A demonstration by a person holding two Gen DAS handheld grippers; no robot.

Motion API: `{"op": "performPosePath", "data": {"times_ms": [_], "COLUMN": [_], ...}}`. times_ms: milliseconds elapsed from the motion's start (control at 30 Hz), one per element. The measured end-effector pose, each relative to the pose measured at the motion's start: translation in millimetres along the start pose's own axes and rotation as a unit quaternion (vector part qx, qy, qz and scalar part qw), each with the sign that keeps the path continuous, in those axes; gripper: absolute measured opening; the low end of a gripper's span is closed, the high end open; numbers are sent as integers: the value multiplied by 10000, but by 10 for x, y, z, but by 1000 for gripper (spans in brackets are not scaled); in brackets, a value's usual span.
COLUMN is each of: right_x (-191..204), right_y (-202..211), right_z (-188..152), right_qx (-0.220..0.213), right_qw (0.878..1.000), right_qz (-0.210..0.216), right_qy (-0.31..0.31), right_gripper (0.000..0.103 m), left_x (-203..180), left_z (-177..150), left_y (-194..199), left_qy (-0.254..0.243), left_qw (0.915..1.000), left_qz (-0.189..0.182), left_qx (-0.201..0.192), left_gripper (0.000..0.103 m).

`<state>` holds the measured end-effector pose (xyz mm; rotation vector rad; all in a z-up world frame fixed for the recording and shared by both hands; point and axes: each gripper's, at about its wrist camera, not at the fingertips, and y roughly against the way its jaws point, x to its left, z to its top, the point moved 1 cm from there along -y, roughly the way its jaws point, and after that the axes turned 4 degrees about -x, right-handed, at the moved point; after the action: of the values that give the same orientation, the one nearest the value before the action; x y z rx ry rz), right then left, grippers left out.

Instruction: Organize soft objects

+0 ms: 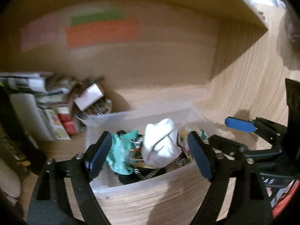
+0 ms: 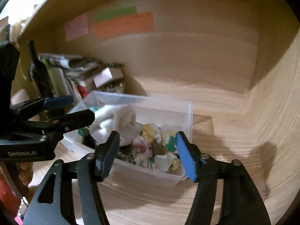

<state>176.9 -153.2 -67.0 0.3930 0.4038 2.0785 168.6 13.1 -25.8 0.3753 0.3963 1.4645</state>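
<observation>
A clear plastic bin (image 1: 142,184) (image 2: 187,112) stands on a wooden shelf and holds soft items. In it lie a white bundled cloth (image 1: 161,144) (image 2: 114,121), a teal knit piece (image 1: 120,155), and a floral yellow-pink fabric (image 2: 155,146). My left gripper (image 1: 150,153) is open and empty, held over the bin's front edge. It also shows in the right wrist view (image 2: 75,106). My right gripper (image 2: 148,155) is open and empty over the floral fabric. Its blue finger (image 1: 240,124) shows in the left wrist view.
Books, boxes and a furry item (image 1: 56,105) (image 2: 84,75) are stacked at the shelf's back left. Coloured paper notes (image 2: 120,22) stick on the back wall. The shelf's side wall (image 2: 271,103) rises on the right.
</observation>
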Motion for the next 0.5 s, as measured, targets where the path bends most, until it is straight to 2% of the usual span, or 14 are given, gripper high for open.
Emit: {"op": "performPosePath", "data": {"times_ms": [100,233,300,367,433,500], "right_x": [64,150,201,245,291,323], "right_y": [181,476,619,738,856,960], "right_z": [37,86,104,101,99,81], "right_qx": [-266,-668,-881,-1094,-1262,-1397], "right_qw": [9996,9977,9961,9939,9919,9901], "right_qz": [25,73,85,79,52,28], "right_qy": [27,27,37,66,109,129], "right_gripper": [60,61,72,76,77,84], "left_x": [2,15,24,10,-4,-25], "left_z": [4,14,21,22,0,-30], "left_y": [218,488,626,775,884,985], "left_qy": [-70,-26,11,-7,-7,-4], "left_qw": [9994,9981,9971,9956,9938,9927], "left_qz": [174,171,144,203,305,308], "left_qx": [-287,-590,-744,-919,-1071,-1163], "left_gripper": [87,87,88,95,99,100]}}
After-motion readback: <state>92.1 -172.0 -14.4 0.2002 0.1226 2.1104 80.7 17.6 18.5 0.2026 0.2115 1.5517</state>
